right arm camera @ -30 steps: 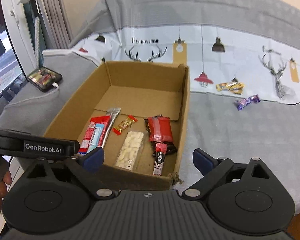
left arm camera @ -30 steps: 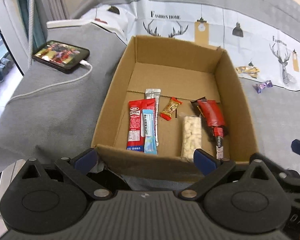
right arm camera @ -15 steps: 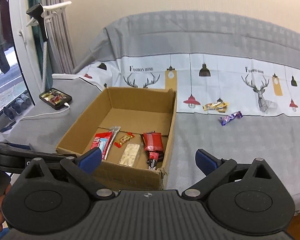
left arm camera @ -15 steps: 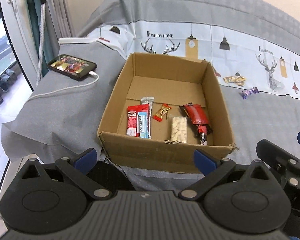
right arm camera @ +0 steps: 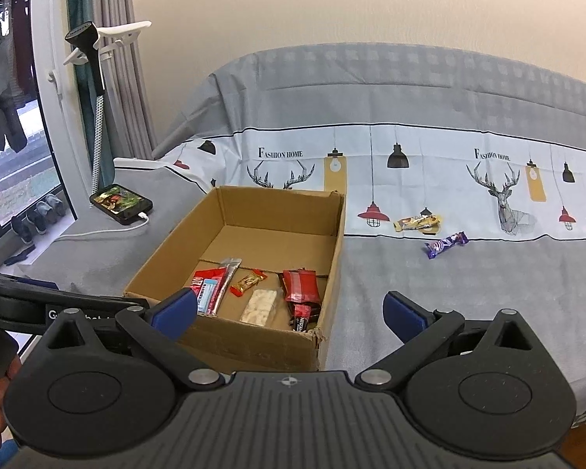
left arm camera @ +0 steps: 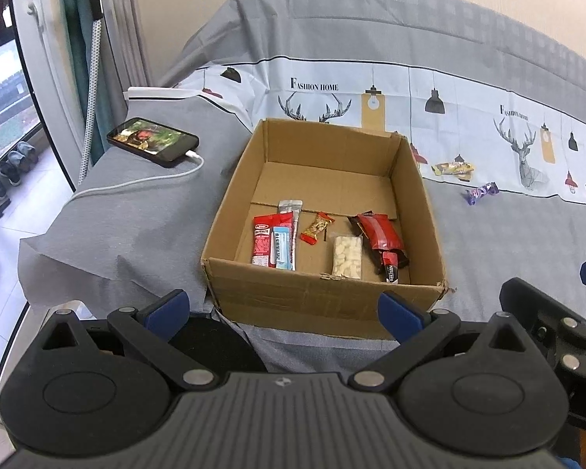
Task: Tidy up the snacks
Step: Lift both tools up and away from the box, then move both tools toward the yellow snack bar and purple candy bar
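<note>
Both grippers have pulled back from the cardboard box point(left arm camera: 324, 297), which now looks smaller and farther off than a second ago.

The left gripper point(left arm camera: 283, 308) and right gripper point(right arm camera: 289, 310) each hold nothing, jaws spread wide, on the near side of the box. Inside lie about seven snacks point(left arm camera: 347, 256) along its near wall; the dark wrappers at the right overlap and are hard to count. Two more lie far right on the sheet: a yellow packet point(right arm camera: 417, 222) and a purple candy point(right arm camera: 445, 244). One phone point(left arm camera: 152, 141) charges far left.
</note>
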{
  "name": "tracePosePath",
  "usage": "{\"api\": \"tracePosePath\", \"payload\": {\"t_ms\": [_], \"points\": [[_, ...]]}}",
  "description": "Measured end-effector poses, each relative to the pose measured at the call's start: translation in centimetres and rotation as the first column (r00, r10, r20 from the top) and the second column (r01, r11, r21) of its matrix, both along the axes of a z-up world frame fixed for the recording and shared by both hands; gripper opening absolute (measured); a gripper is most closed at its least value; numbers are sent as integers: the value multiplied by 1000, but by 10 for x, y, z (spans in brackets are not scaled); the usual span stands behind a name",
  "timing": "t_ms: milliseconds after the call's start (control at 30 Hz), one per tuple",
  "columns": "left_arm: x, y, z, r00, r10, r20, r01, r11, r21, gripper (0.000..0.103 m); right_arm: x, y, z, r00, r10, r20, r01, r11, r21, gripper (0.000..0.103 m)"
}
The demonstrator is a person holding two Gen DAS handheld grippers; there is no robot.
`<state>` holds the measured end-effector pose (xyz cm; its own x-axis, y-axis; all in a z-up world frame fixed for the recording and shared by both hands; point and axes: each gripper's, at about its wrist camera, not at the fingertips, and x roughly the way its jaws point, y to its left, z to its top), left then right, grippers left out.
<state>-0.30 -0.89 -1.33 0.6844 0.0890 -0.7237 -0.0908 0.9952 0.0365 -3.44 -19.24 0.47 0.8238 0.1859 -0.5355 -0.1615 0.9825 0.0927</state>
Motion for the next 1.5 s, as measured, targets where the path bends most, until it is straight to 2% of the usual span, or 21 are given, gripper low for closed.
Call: {"api": "tracePosePath", "payload": {"t_ms": [600,1100,1300,1500], "points": [[6,3,-7,1000,8,-29,-8,1000,-12,103,5,4,-5,1000,9,-27,-10,1000,-8,101],[23,-6,-21,996,-11,-88,12,1000,21,103,22,-6,-22,996,4,-85,-2,1000,21,102],[41,-11,-22,993,-11,-117,13,1000,16,103,34,-16,-30,994,-14,-110,19,999,45,102],[66,-27,-10,994,-39,-105,42,999,33,103,50,-38,-38,989,-63,-132,73,995,67,102]]}}
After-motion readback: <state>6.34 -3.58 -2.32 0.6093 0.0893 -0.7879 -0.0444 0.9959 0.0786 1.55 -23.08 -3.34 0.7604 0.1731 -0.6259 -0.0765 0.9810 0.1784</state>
